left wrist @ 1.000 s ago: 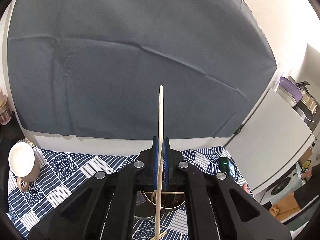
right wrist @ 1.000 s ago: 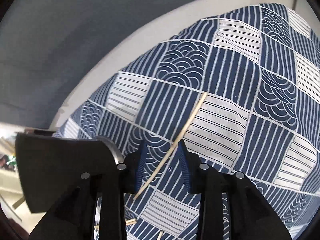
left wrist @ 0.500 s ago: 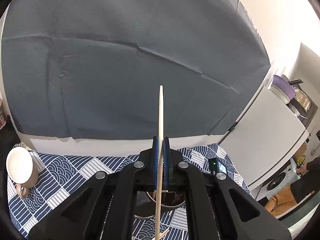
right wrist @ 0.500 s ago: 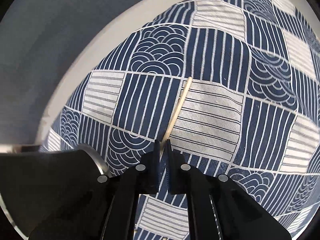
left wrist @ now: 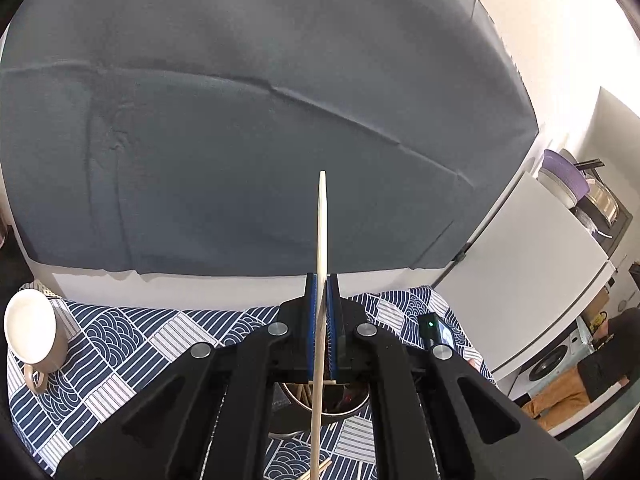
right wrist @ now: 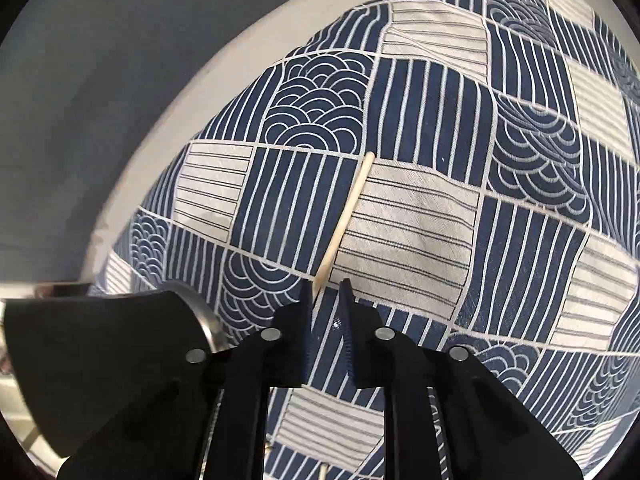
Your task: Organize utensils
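A pale wooden chopstick (left wrist: 322, 240) is clamped upright between the fingers of the left gripper (left wrist: 321, 286), exactly as it was a second ago; below it a metal container (left wrist: 324, 404) holding more sticks is seen on the worktop. A second chopstick (right wrist: 347, 216) lies flat on the blue-and-white patterned cloth (right wrist: 420, 216), its near tip just at the fingers of the right gripper (right wrist: 325, 290). A second ago those fingers stood wide around the stick; half a second ago they were pinched nearly together at its end; they have just been opening again, and a narrow gap is now seen, the stick's tip at the gap's mouth and not visibly pressed by the pads.

Only the left wrist view shows a beige mug (left wrist: 34, 336) at the cloth's left edge, a small black device (left wrist: 434, 330) with a green light, a grey backdrop (left wrist: 240, 120) and a white fridge (left wrist: 532, 280). Only the right wrist view shows the lying chopstick.
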Motion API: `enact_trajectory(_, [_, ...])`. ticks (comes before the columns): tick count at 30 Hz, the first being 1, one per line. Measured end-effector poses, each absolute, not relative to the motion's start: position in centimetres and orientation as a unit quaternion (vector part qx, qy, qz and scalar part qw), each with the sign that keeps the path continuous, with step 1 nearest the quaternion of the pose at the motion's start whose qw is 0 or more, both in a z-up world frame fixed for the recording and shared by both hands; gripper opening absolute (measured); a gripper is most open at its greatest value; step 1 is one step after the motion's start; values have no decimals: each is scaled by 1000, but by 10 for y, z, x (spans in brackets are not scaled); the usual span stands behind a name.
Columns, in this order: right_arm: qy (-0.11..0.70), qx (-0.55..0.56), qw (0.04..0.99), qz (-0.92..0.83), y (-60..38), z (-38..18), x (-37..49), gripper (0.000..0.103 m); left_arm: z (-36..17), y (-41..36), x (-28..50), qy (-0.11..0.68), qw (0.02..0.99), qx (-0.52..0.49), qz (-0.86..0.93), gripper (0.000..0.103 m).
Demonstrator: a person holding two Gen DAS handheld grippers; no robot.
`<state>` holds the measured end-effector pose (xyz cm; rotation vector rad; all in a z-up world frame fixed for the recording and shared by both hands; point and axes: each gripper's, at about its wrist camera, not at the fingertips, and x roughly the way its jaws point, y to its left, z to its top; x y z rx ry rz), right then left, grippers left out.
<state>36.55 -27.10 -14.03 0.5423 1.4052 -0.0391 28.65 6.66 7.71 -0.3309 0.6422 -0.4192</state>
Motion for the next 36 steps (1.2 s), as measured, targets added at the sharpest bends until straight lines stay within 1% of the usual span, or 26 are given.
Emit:
enact_trajectory(6, [653,213,726,-33,-259,-146,376,19,75,66,284,312,916,-155,-200,5])
enact_trajectory(9, [661,192,724,-52,-248,-147,381,17,72,69,285,314,913,-159,-206,5])
enact_trajectory(12, [660,179,723,-100,-234,-149,384,13,70,75,285,313,913,-166,-204,5])
enact_trajectory(15, [659,163,721,-136,-227,-149,387,5,68,80,283,315,911,-172,-204,5])
enact_trajectory(19, [645,175,730,-141,-223,-151,385,5,68,83,281,321,910,-168,-202,5])
enact_trajectory(26, [630,215,737,-116,-251,-147,368,4,69,84,279,323,911,-166,-196,5])
enact_trajectory(32, [611,219,756,-87,-275,-122,357,4,75,76,277,314,914,-171,-191,5])
enact_trajectory(34, [593,231,769,-56,-282,-107,351,4,75,72,274,307,915,-176,-193,5])
enact_trajectory(36, [555,234,798,-23,-286,-81,347,4,75,67,271,298,919,-178,-188,5])
